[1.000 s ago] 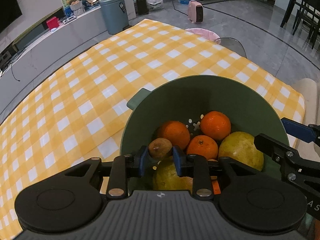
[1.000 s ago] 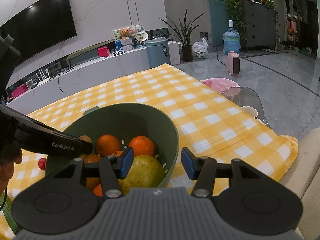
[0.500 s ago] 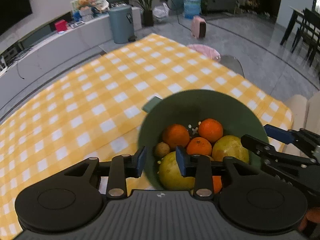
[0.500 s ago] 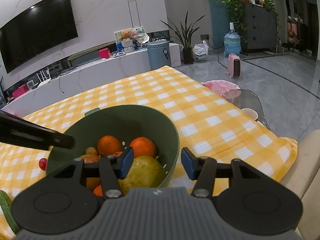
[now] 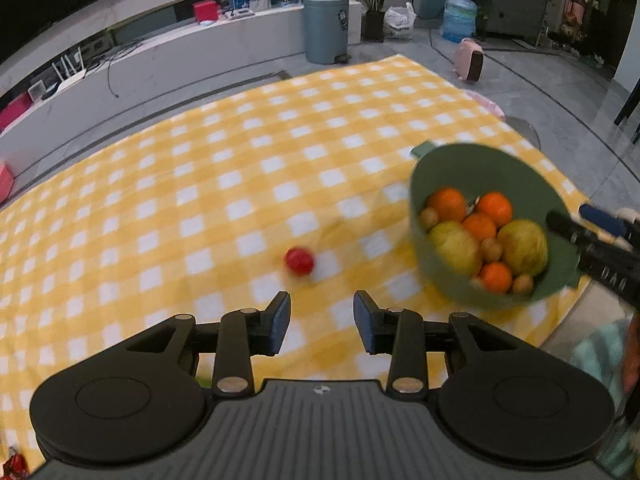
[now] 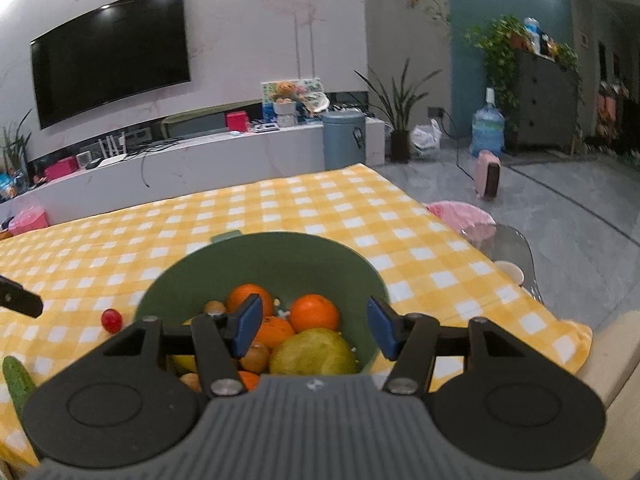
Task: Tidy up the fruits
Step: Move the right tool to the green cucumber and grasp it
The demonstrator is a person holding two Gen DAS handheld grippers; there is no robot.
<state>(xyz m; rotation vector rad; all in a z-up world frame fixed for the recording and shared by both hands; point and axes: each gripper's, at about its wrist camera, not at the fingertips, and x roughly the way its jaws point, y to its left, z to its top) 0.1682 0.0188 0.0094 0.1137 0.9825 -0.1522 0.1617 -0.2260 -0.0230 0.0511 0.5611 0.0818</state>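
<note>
A green bowl (image 5: 472,168) (image 6: 256,264) on the yellow checked cloth holds oranges (image 5: 446,204), yellow-green pears (image 6: 316,352) and small brown fruits. A small red fruit (image 5: 299,261) (image 6: 111,319) lies on the cloth left of the bowl. My left gripper (image 5: 322,318) is open and empty, just short of the red fruit, and left of the bowl. My right gripper (image 6: 314,330) is open and empty over the bowl's near side. A cucumber (image 6: 16,380) lies at the lower left of the right wrist view.
The table's right edge runs close beside the bowl, with a beige chair (image 6: 612,360) there. A pink stool (image 6: 460,216) and glass side table (image 6: 508,240) stand off the far right corner. A white TV bench (image 6: 200,164) lies beyond the table.
My left gripper dropped a small brown fruit into the bowl, opened wider, and swung left and back toward the red fruit. The right gripper stayed over the bowl.
</note>
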